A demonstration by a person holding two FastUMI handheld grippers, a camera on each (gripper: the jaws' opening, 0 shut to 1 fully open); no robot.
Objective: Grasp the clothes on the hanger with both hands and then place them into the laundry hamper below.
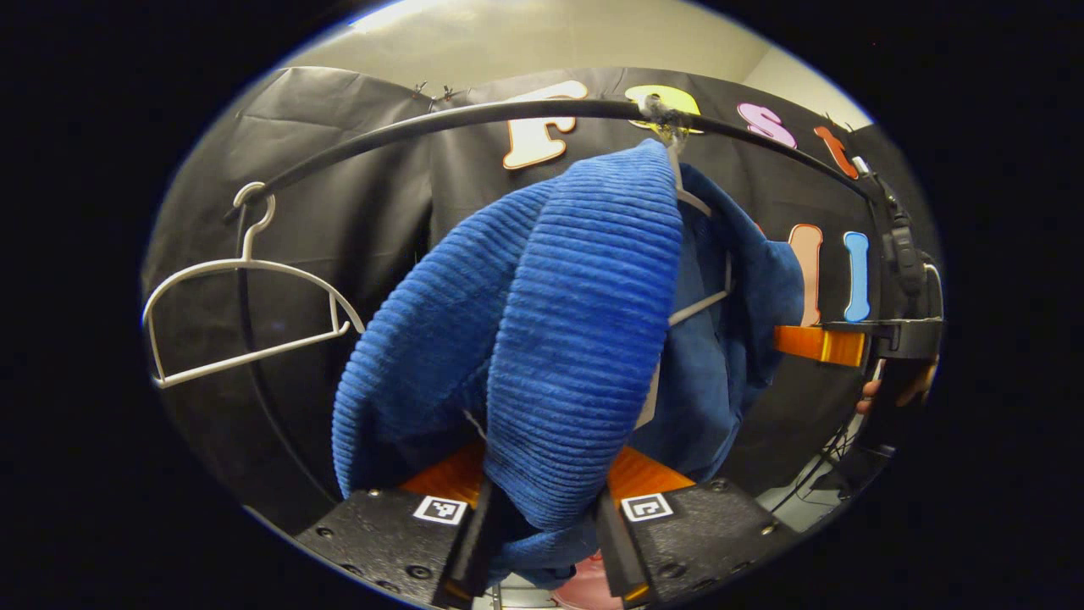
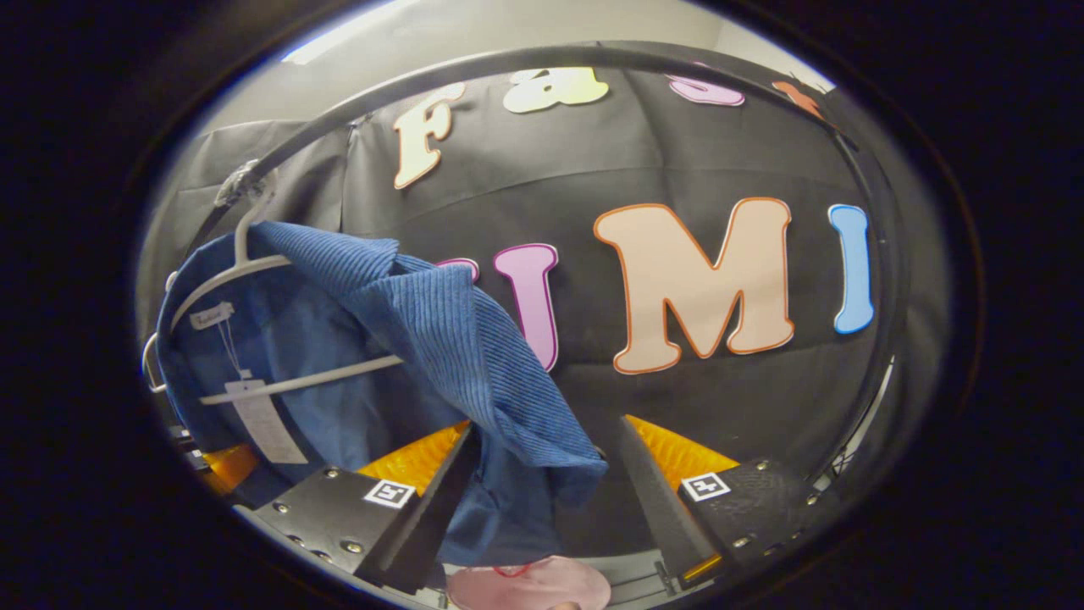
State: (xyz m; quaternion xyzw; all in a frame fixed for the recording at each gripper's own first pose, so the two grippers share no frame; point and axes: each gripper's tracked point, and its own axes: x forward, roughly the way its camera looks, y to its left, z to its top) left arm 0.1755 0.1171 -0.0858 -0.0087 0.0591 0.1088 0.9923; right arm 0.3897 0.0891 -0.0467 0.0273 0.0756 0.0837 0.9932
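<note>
Left gripper view looks up along the left gripper (image 1: 542, 529), whose two fingers are clenched on a thick fold of a blue ribbed sweater (image 1: 559, 339). The knit bulges up and out between them and rises toward a curved black rail (image 1: 474, 114) overhead. The sweater is partly on a white hanger (image 1: 699, 254), hooked onto that rail near its top; the garment's far side drapes down behind the hanger's arm. To the left on the same rail hangs a bare white hanger (image 1: 241, 318), well apart from the sweater. At the far right edge the right gripper (image 1: 847, 343) reaches in level toward the sweater's far edge, with part of a hand (image 1: 898, 394) behind it.

Right gripper view shows the right gripper (image 2: 542, 483) with its fingers spread wide. A loose corner of the sweater (image 2: 474, 364) hangs down between them; it lies against the left finger (image 2: 423, 508) while the right finger (image 2: 660, 500) stands apart from the cloth, so nothing is gripped. The hanger (image 2: 288, 381) shows at left with a paper tag (image 2: 262, 424) dangling from the garment's neck.

Black cloth (image 2: 677, 152) covers the wall behind the rail, and a pale ceiling (image 1: 542, 38) shows above it. A pink object (image 2: 529, 585) sits low between the fingers, too cropped to identify.
</note>
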